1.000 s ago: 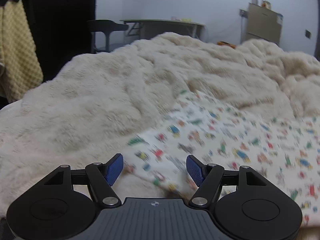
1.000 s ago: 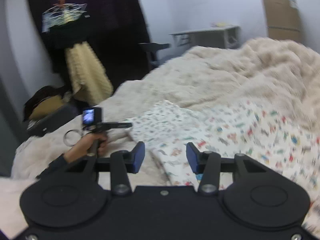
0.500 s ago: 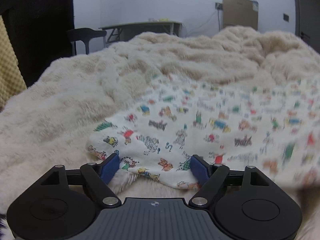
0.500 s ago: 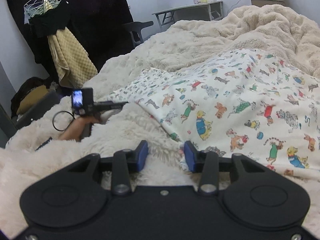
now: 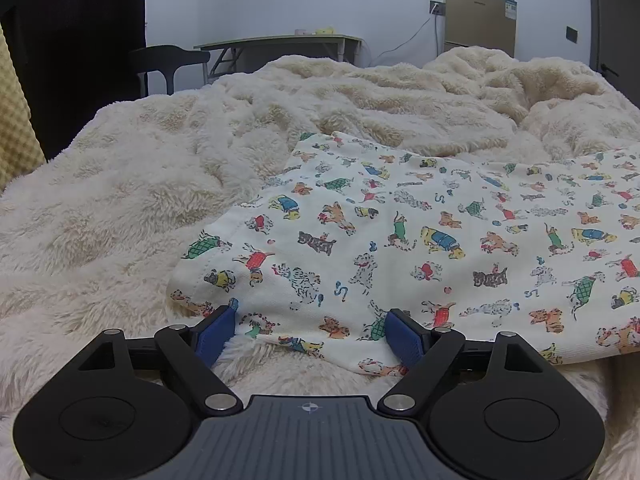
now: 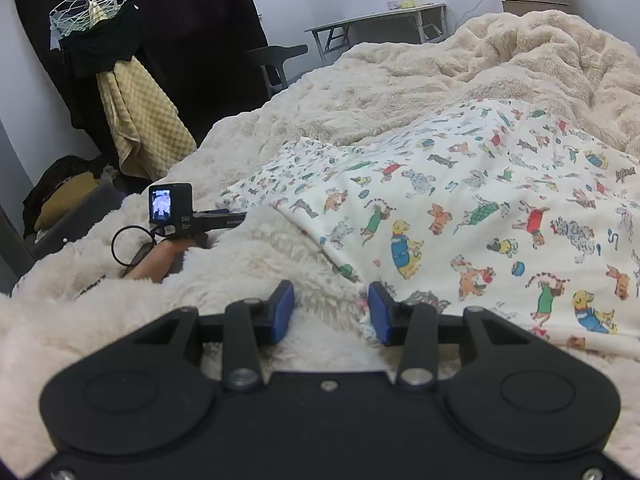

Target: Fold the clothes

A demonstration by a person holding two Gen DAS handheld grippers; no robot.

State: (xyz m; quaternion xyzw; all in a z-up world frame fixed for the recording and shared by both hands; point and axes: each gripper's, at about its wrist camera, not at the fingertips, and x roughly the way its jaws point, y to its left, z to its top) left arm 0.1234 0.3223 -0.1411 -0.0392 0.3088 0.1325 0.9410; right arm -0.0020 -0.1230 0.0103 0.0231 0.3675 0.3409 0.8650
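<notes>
One printed garment (image 5: 400, 236), white with small coloured dogs, spread flat on one cream fleece blanket (image 5: 160, 184) that covers the whole bed. Taken from the garment as landmark: left gripper (image 5: 310, 334) at its near corner, two blue pads (image 5: 212, 334) wide apart and widening, the hem lying between them, neither pad pressing on the cloth. Right gripper (image 6: 330, 312) at the garment's near edge in the right wrist view, two blue pads (image 6: 282, 312) partly apart with fleece in the gap; right-hand pad just against the hem, left-hand pad over bare blanket, nothing pinched.

Left of the garment in the right wrist view: one hand (image 6: 160, 258) sunk in the fleece, carrying the other gripper with one small lit camera screen (image 6: 162, 204) on top. Beyond the garment, past the far blanket edge: one dark chair (image 5: 168, 62), one folding table (image 5: 280, 42), one tan cabinet (image 5: 480, 20) with small items on top, too small to count. Far left of the garment: one rack of wire hangers (image 6: 90, 6), dark clothing under it, one yellow waffle towel (image 6: 140, 120) hanging.
</notes>
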